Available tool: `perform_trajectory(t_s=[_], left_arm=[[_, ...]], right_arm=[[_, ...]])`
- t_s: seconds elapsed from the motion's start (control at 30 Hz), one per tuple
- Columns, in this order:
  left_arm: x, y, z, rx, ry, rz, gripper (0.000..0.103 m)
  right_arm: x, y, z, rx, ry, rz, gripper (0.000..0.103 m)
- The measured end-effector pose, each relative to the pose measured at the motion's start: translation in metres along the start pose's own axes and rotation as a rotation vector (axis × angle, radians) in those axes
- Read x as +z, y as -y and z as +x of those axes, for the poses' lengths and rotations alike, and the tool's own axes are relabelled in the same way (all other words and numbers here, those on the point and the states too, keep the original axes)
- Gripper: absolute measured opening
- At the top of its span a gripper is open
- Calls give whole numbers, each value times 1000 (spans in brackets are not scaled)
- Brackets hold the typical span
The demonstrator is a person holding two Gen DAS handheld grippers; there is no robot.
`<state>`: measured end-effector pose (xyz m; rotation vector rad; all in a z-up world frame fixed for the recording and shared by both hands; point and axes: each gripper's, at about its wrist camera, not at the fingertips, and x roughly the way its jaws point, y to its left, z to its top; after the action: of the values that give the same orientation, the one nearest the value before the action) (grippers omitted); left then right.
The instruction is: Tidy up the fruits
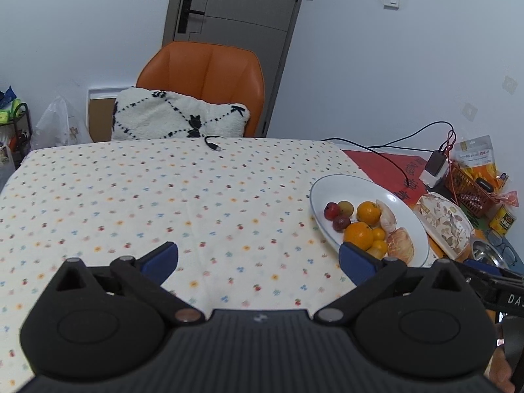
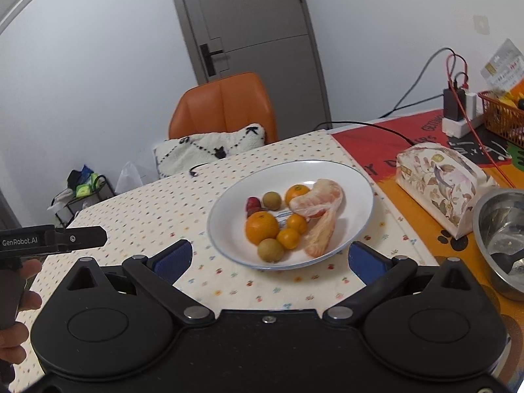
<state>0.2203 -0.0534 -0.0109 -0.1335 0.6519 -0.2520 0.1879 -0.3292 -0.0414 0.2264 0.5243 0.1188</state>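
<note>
Nearest the lens in each wrist view, a black gripper body fills the lower frame. Left gripper (image 1: 258,258): blue-padded fingers spread wide, nothing between them, above bare dotted tablecloth (image 1: 163,196). Right gripper (image 2: 270,258): fingers likewise spread and empty, with the near rim of the white plate (image 2: 357,177) seen between them, apart from both pads. At the left edge of the right wrist view, a hand (image 2: 19,298) grips the other gripper's handle.

On the plate: a large orange (image 2: 262,227), two small oranges (image 2: 289,238) just beside it, two brownish round fruits (image 2: 270,250), a third orange (image 2: 296,193) at the far side, dark red fruits (image 2: 252,204), and peeled pomelo segments (image 2: 319,209) on the right.

Right of the plate: a floral tissue box (image 2: 439,183) and a steel bowl (image 2: 501,239) on a red-and-orange mat (image 2: 370,144).

Beyond the far table edge: a patterned cushion (image 1: 177,118) on an orange chair (image 1: 209,72), then a grey door (image 1: 229,3).
</note>
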Motion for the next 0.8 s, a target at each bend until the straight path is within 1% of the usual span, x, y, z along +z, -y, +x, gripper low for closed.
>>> perform_trajectory(t_s=[0.13, 0.27, 0.37, 0.6, 0.7, 0.8], left_arm=[[-5, -7, -17, 24, 17, 14, 103], [-10, -14, -33, 27, 19, 9, 103], [-15, -15, -45, 49, 28, 29, 103], [-29, -13, -68, 62, 42, 79, 103], [-34, -12, -75, 49, 42, 78, 103], [-40, -7, -84, 55, 47, 94, 103]], right_arm=[[-2, -14, -13, -10, 12, -42, 103], [-4, -25, -23, -10, 14, -63, 103], [-7, -31, -29, -17, 17, -91, 103], [-17, -35, -42, -39, 9, -92, 103], [-23, -40, -49, -51, 13, -90, 103], [-26, -47, -57, -66, 23, -105, 103]])
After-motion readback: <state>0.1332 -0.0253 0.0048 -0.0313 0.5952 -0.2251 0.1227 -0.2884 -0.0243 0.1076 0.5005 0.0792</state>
